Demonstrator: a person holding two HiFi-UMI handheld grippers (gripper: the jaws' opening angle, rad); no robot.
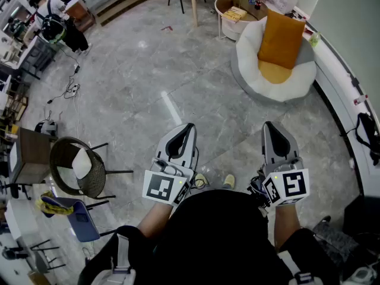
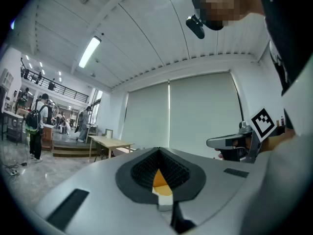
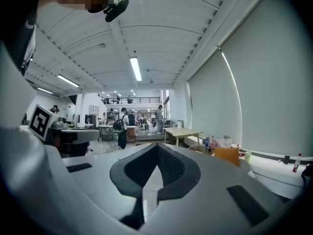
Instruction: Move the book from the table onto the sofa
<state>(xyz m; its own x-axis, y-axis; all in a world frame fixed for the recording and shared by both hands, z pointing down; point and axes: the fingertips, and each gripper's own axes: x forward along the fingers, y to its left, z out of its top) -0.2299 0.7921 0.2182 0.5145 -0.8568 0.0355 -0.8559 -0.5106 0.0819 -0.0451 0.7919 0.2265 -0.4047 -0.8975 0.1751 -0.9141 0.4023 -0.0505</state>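
The left gripper (image 1: 188,126) and the right gripper (image 1: 268,125) are held side by side over the grey floor (image 1: 148,70), each with its jaws closed together and nothing between them. A flat yellowish thing that looks like the book (image 1: 234,13) lies on the round table (image 1: 220,6), just beyond the white sofa (image 1: 246,67) with its orange cushion (image 1: 282,37), well apart from both grippers.

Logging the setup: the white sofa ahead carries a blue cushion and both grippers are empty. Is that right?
Not quite. The cushion on the white sofa is orange, not blue, as the head view shows. The left gripper and the right gripper are indeed empty.
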